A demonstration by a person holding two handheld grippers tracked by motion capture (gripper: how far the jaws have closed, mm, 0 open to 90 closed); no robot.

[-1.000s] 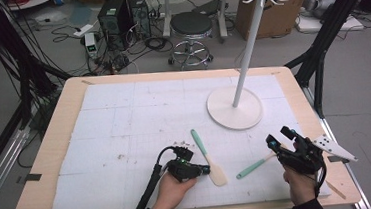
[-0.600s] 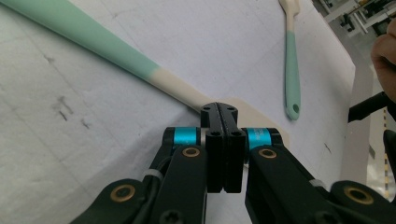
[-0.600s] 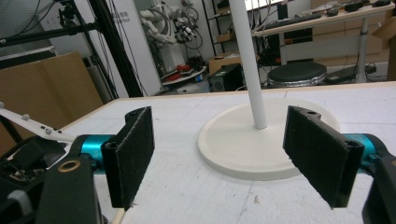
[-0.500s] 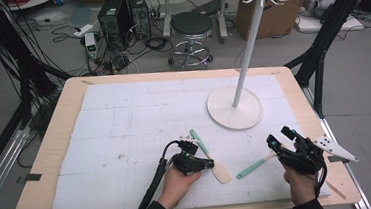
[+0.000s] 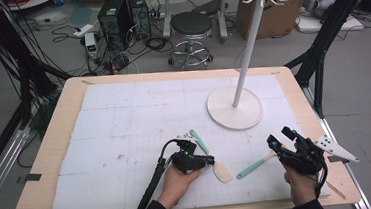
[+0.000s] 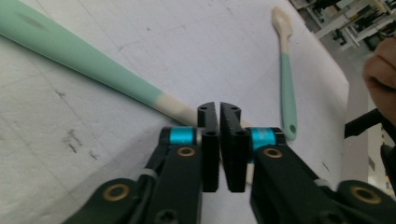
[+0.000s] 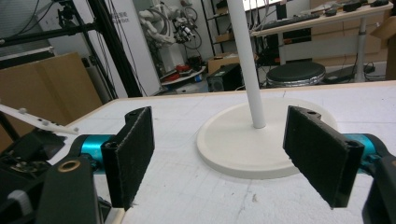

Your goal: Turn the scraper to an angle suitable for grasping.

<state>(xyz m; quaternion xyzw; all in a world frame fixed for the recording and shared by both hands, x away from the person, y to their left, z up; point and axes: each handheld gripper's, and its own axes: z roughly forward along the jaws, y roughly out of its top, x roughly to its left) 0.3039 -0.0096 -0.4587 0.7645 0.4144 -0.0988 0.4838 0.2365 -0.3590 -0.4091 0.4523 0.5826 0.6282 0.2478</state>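
Since the spatula point(image 5: 222, 172), lying near the stand base point(image 5: 234, 107), looks light, stiff and smooth, the left gripper point(image 6: 219, 108), its near-shut jaws just opening with nothing between them, should pinch the slim green handle.

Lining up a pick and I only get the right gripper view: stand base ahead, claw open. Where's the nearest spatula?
Observer: In the high view a green-handled spatula lies flat just left of the right claw, with its cream head towards the claw.
Operator: Is the left claw on it?
Observer: No. The left claw is over a second spatula, further left.
Operator: Gripping that one?
Observer: No. Its jaws have just been opening and stand barely apart with nothing between them. The tips sit above that spatula's neck.
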